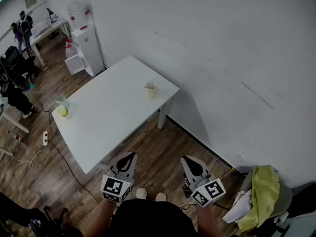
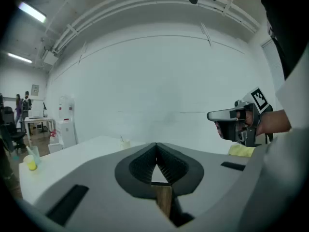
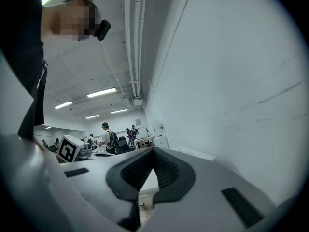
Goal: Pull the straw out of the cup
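On table [image 1: 108, 122], cup [image 1: 151, 90], straw [image 1: 146, 87]: seen from left hand-held gripper [image 1: 132, 155], not right hand-held gripper [image 1: 184, 160]; both pressed together.

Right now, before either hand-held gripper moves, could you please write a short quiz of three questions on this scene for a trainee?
1. True or false: the cup, with its straw, stands on the white table.
2. The left hand-held gripper is: A open; B shut, empty; C shut on the straw.
3. Does the right hand-held gripper touch the cup?
Key: 1 true; 2 B; 3 no.
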A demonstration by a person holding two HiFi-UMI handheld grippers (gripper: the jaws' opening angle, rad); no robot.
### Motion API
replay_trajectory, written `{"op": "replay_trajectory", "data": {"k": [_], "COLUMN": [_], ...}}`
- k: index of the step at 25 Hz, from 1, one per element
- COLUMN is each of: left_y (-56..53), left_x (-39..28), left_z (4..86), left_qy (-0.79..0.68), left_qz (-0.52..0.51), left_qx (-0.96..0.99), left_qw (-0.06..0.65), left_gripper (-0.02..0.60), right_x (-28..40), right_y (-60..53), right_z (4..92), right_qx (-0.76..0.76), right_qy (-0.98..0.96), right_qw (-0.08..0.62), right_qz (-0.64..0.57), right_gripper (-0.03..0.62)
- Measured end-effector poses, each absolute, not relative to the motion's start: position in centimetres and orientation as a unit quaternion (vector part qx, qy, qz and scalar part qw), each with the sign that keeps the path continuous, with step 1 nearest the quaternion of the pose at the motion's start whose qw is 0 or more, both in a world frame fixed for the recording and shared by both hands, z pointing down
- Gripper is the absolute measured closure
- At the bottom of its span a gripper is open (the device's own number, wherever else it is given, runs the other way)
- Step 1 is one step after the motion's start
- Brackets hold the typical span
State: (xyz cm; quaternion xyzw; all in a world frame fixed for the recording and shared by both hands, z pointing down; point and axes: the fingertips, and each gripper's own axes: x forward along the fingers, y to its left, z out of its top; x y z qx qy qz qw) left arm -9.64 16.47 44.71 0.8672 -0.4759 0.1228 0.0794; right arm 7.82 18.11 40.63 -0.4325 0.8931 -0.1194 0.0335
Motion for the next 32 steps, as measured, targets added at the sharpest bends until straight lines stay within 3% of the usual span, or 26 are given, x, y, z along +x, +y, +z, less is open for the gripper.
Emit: {"op": "replay_trajectory", "data": {"k": [32], "left_y": [15.8], "left_x": [-17.8], "left_z": [45.6], "left_qy": [-0.438], "left_qz": [0.101], "left_qx": [0.89], "left_qw": [0.078], "left_gripper": [0.568], "right_x": [1.3], "right_y": [18.4], "right_z": [41.3], "right_qx": [-0.481], "right_qy": [0.866], "right_qw": [0.038], "right_qz": [-0.128], "right_gripper": [0.572]}}
